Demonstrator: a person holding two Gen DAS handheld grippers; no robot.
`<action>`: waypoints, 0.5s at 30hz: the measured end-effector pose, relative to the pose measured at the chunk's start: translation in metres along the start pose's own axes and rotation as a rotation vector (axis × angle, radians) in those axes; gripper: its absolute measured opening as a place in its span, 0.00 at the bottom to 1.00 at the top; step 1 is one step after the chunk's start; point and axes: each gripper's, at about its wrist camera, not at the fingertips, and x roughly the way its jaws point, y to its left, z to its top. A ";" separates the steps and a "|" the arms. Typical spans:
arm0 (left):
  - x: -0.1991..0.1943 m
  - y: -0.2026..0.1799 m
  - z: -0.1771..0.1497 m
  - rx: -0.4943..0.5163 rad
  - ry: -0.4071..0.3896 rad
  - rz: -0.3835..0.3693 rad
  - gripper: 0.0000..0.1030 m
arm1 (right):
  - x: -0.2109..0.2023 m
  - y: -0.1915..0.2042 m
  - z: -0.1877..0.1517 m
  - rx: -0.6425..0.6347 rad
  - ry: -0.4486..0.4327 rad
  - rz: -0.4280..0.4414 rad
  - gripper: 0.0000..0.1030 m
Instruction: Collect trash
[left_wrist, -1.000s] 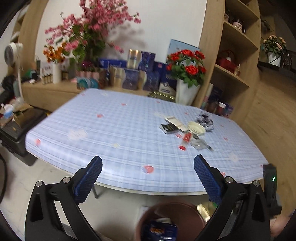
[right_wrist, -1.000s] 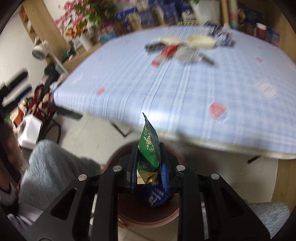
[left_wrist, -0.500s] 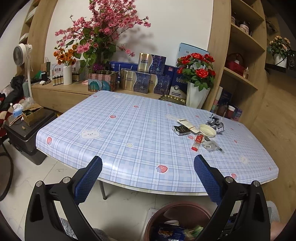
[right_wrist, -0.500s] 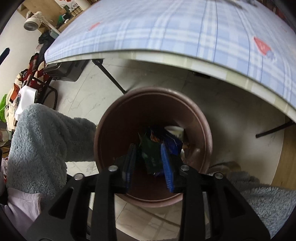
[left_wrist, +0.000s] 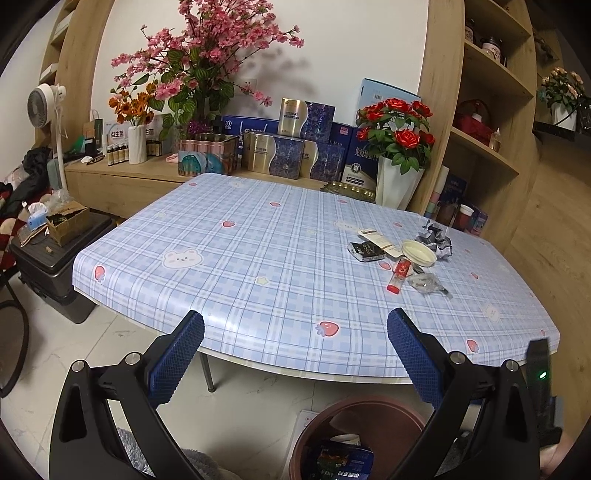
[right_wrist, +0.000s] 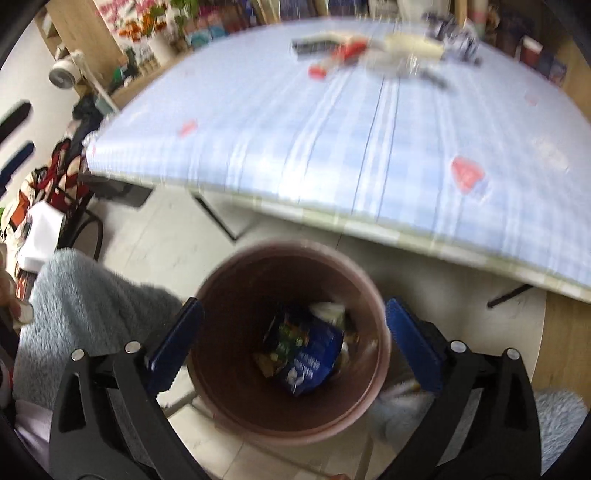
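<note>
Above brown bin (right_wrist: 291, 339), right tongs (right_wrist: 293, 347) spread wide, empty; blue and green wrappers (right_wrist: 303, 354) lie at bin bottom. Left tongs (left_wrist: 295, 354) also released, empty, facing counter (left_wrist: 258, 266). Bin at 6 o'clock below counter edge. Far on counter, 1 o'clock: red tube (left_wrist: 399, 275), black packet (left_wrist: 365, 251), white lid (left_wrist: 419, 252), crumpled foil (left_wrist: 436, 238).
</note>
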 end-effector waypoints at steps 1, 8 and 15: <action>0.001 0.000 0.000 0.001 0.002 0.002 0.94 | -0.006 0.000 0.003 0.001 -0.029 -0.005 0.94; 0.008 0.002 -0.003 -0.006 0.029 0.011 0.94 | -0.036 -0.020 0.022 0.032 -0.207 -0.064 0.94; 0.019 -0.003 -0.005 0.006 0.057 -0.010 0.94 | -0.054 -0.061 0.044 0.122 -0.302 -0.091 0.94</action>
